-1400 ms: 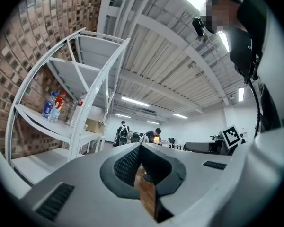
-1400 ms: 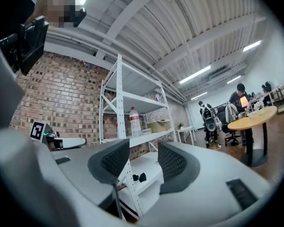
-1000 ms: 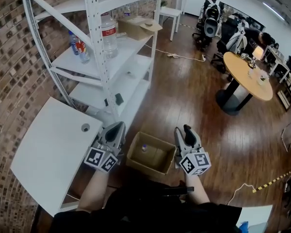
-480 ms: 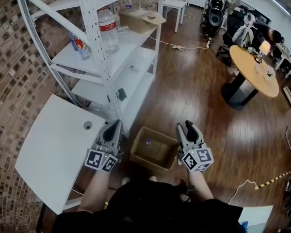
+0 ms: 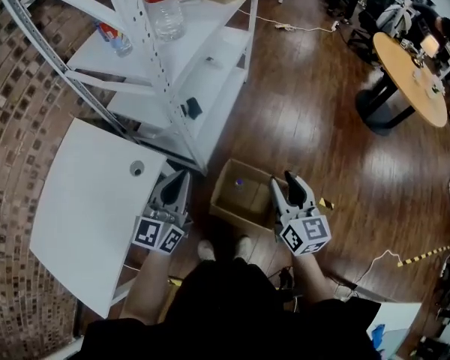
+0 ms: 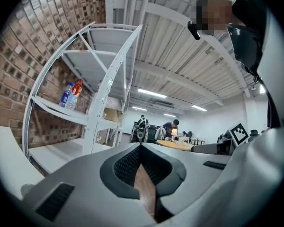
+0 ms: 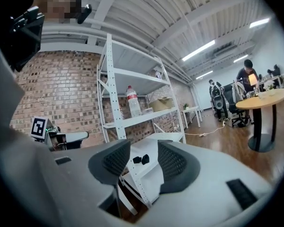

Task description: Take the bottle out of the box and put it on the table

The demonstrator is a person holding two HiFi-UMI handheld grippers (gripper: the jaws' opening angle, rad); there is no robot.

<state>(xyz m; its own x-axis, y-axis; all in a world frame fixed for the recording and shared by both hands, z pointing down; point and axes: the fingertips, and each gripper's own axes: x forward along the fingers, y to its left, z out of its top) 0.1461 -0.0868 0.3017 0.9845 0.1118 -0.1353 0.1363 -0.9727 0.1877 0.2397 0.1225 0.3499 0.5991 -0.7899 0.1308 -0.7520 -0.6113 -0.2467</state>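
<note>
An open cardboard box [image 5: 242,198] stands on the wooden floor in front of the person's shoes. Inside it a small bottle with a purple cap [image 5: 239,184] stands upright. My left gripper [image 5: 181,176] hangs just left of the box, over the corner of the white table [image 5: 82,208], with its jaws pressed together and nothing in them [image 6: 141,148]. My right gripper [image 5: 283,181] hovers at the box's right rim. Its jaws stand apart with nothing between them [image 7: 141,159]. Neither gripper touches the bottle.
A white metal shelving rack [image 5: 172,58] rises behind the table and holds a large water bottle [image 5: 162,7] and smaller bottles [image 5: 114,37]. A round wooden table [image 5: 409,81] with seated people beyond it is at the far right. A cable [image 5: 375,261] lies on the floor.
Both grippers have sunk towards the floor and now flank the box closely. The head view has tilted down, so the box sits higher in the picture and the person's shoes show.
</note>
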